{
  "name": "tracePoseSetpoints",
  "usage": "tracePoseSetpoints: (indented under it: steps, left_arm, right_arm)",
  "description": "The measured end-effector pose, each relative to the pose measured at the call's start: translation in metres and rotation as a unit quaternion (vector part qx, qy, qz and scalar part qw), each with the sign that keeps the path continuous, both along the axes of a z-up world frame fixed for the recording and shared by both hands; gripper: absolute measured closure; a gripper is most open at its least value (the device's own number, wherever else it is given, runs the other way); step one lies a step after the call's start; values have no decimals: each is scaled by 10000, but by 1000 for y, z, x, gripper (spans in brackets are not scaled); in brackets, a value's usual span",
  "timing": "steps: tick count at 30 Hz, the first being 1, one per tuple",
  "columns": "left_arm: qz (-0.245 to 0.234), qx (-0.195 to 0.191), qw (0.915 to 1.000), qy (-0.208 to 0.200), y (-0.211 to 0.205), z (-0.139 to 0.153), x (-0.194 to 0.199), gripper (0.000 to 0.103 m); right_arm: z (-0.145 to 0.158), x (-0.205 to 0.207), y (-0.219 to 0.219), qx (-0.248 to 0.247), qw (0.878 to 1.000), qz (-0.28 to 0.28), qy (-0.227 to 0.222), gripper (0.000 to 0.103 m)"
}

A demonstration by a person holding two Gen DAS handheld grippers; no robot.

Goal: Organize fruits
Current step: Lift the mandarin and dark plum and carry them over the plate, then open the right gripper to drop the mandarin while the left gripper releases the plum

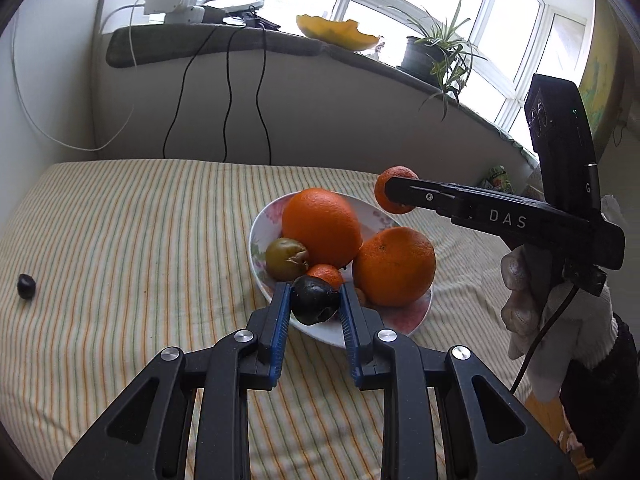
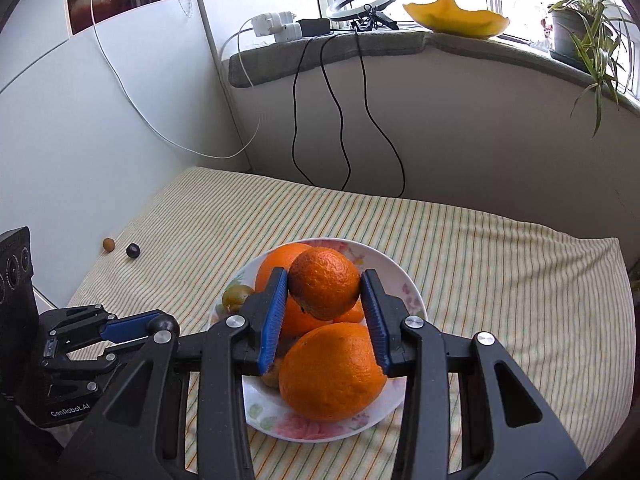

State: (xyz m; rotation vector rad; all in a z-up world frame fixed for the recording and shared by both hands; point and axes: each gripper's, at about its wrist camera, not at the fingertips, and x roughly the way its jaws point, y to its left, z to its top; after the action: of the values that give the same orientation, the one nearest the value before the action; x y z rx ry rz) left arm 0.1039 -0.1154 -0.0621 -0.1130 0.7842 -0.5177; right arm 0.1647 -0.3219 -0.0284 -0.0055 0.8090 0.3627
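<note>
While both carried fruits hang over the flowered plate [image 2: 404,280], the left gripper [image 1: 314,300] pinches a dark plum [image 1: 314,305] and the right gripper [image 2: 324,300] clamps a small mandarin [image 2: 324,283]. Dropped onto the heaped oranges [image 2: 332,372], either could roll off onto the striped cloth [image 2: 500,264]. Legible markings: "DAS", "GenRobot.AI".

White plate [image 2: 416,300] with pink floral print, the landmark, on a cream cloth [image 2: 500,264] striped orange and green. On the plate: two bright orange oranges [image 1: 394,266] and an olive-green fruit [image 1: 286,258]. Above its near rim: a black fruit [image 1: 314,300] and a dull orange mandarin [image 2: 324,282], each between blue pads [image 2: 272,328]. Far left: another black fruit [image 1: 26,286].
</note>
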Motion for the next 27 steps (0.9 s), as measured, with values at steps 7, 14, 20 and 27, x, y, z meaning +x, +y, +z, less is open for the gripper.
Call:
tracePoseSetpoints:
  steps: [7, 14, 20, 27]
  left_arm:
    - [-206, 70, 9998, 19, -18, 0, 2, 80]
    - [-314, 127, 9994, 42, -33, -1, 5, 80]
    - [-348, 163, 9992, 50, -37, 0, 5, 80]
    - [-362, 186, 9992, 14, -40, 2, 5, 80]
  right_arm:
    - [-10, 12, -21, 130, 9996, -186, 140, 64]
    - [-21, 23, -29, 227, 9991, -187, 313, 64]
    - [-25, 29, -28, 296, 9986, -193, 389, 63]
    - [-27, 29, -27, 322, 9984, -183, 426, 63]
